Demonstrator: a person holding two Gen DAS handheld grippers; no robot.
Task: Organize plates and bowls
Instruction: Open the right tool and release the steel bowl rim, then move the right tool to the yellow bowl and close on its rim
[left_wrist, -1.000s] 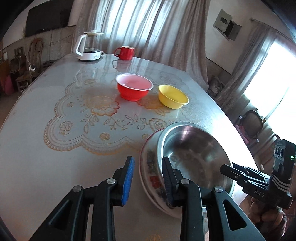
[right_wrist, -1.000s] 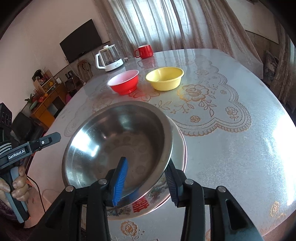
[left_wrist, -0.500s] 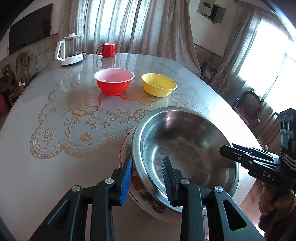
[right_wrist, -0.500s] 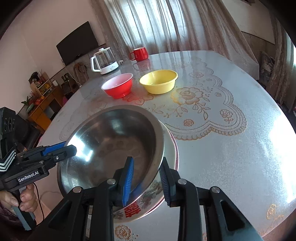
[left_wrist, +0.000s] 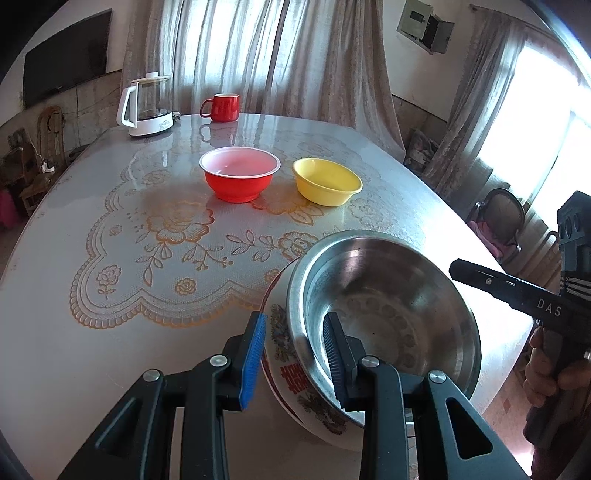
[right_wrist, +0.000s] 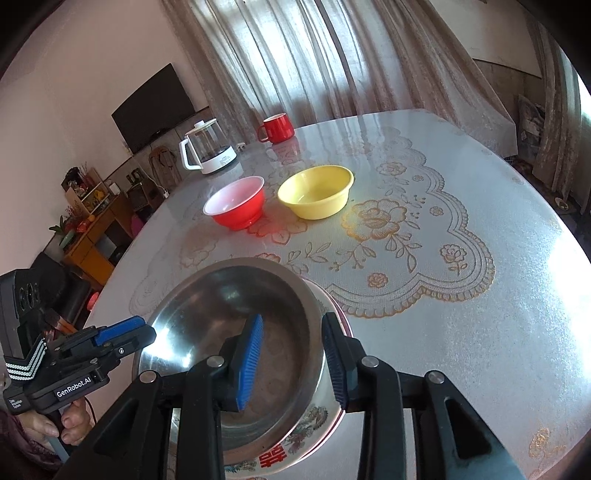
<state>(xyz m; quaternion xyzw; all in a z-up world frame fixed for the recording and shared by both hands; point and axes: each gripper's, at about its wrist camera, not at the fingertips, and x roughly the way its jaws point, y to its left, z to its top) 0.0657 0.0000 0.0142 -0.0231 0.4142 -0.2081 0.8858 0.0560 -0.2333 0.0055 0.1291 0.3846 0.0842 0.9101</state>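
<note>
A steel bowl (left_wrist: 388, 295) (right_wrist: 229, 306) sits nested in a white bowl with floral and red print (left_wrist: 284, 350) (right_wrist: 317, 417). My left gripper (left_wrist: 293, 354) is shut on the near rims of both bowls, one finger inside the steel bowl and one outside the printed bowl. My right gripper (right_wrist: 291, 362) is shut on the rims at the opposite side in the same way. The stack looks lifted off the table and tilted. A red bowl (left_wrist: 239, 178) (right_wrist: 236, 206) and a yellow bowl (left_wrist: 327, 181) (right_wrist: 316, 190) stand side by side further out on the table.
A glass kettle on a white base (left_wrist: 146, 105) (right_wrist: 208, 151) and a red mug (left_wrist: 221, 107) (right_wrist: 277, 127) stand at the far edge. The round table (left_wrist: 110, 350) (right_wrist: 480, 332) has a floral mat under its top. A chair (left_wrist: 502, 218) stands off to the right.
Both grippers have raised and tilted the stacked bowls. The left wrist view has pulled back and the red and yellow bowls look farther away.
</note>
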